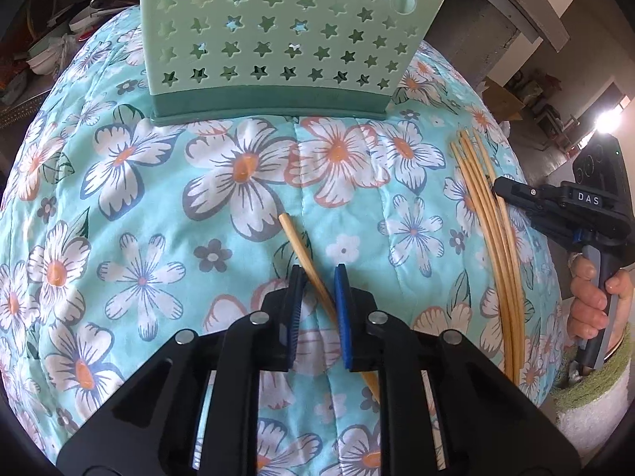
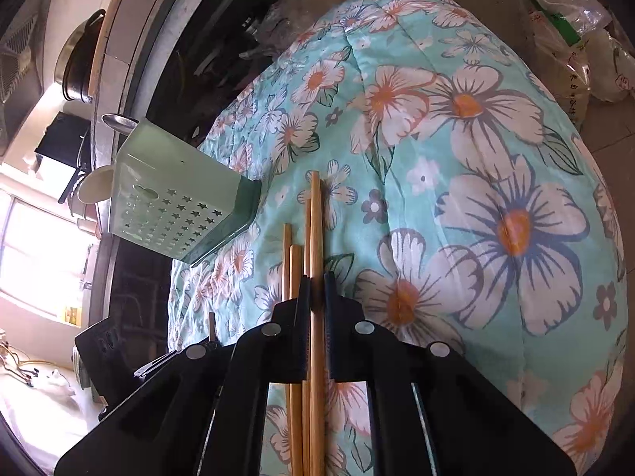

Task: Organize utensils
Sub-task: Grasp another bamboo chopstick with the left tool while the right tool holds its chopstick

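On the flowered quilt (image 1: 131, 182): pale bamboo chopsticks, slender, tapered. One chopstick (image 1: 295, 246) lies mid-quilt between the narrowed, untouching left tool (image 1: 317, 277); the bundle (image 2: 311, 238), near one edge, is pinched by the right tool (image 2: 316, 289). Green star-holed holder (image 1: 285, 35) at far edge.

Open ground: a wide stretch of the floral quilt (image 1: 131, 214) is left bare at nine o'clock of the left gripper (image 1: 317, 277).
Twelve o'clock: the way is blocked by the green star-punched holder (image 1: 278, 35).
Three o'clock: passage is narrowed by the chopstick bundle (image 1: 492, 238) and the right gripper (image 1: 501, 187).
Beyond the quilt: clutter is seen.
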